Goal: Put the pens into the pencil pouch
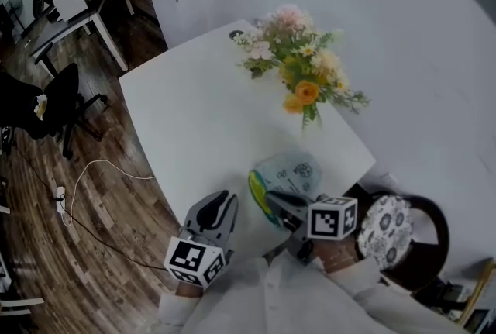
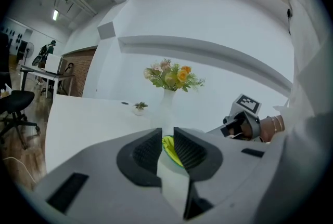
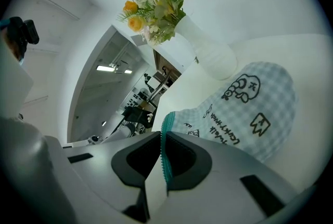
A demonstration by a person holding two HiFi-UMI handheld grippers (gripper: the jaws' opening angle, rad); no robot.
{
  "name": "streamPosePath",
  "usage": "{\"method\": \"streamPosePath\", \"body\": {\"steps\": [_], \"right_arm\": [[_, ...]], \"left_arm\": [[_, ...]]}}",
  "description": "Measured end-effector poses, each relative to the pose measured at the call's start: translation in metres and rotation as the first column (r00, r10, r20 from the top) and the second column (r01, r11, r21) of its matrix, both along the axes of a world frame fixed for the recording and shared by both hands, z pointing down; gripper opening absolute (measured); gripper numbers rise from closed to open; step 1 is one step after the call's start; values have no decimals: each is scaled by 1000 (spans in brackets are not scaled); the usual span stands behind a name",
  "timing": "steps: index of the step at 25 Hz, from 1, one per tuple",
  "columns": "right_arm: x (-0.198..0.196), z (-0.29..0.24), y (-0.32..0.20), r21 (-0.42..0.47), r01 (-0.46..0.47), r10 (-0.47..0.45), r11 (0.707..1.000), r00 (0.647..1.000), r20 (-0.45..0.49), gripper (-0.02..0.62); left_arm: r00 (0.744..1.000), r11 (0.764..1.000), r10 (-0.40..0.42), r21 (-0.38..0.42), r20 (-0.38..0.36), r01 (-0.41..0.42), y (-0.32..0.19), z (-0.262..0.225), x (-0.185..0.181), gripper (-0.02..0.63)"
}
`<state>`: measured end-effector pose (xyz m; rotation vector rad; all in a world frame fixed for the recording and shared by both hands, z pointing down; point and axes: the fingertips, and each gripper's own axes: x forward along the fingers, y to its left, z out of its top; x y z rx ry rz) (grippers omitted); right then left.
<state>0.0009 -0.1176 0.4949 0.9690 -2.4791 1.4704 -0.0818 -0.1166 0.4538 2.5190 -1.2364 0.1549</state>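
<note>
A pale blue checked pencil pouch (image 1: 291, 168) (image 3: 250, 114) lies near the front edge of the white table (image 1: 194, 115). Its yellow-green lining (image 1: 255, 189) (image 2: 170, 147) shows at the mouth. My right gripper (image 1: 288, 207) (image 3: 163, 158) is shut on the pouch's teal zipper edge (image 3: 165, 166), which runs between the pads. My left gripper (image 1: 223, 204) (image 2: 166, 147) sits just left of the pouch, pointing at its mouth. Its jaws stand a narrow gap apart with nothing pressed between them. I see no pens in any view.
A white vase (image 1: 310, 119) (image 3: 210, 54) of flowers (image 1: 298, 65) stands behind the pouch. A tiny potted plant (image 2: 139, 108) sits at the table's far end. A dark chair with a patterned cushion (image 1: 385, 228) is at the right, an office chair (image 1: 46, 104) and a floor cable (image 1: 85, 177) at the left.
</note>
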Motion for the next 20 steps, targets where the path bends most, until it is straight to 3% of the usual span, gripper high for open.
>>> {"method": "streamPosePath", "body": {"steps": [20], "right_arm": [[-21, 51, 5, -24, 61, -64, 998, 979, -195, 32]], "left_arm": [[999, 999, -6, -46, 41, 7, 2, 16, -6, 67]]}}
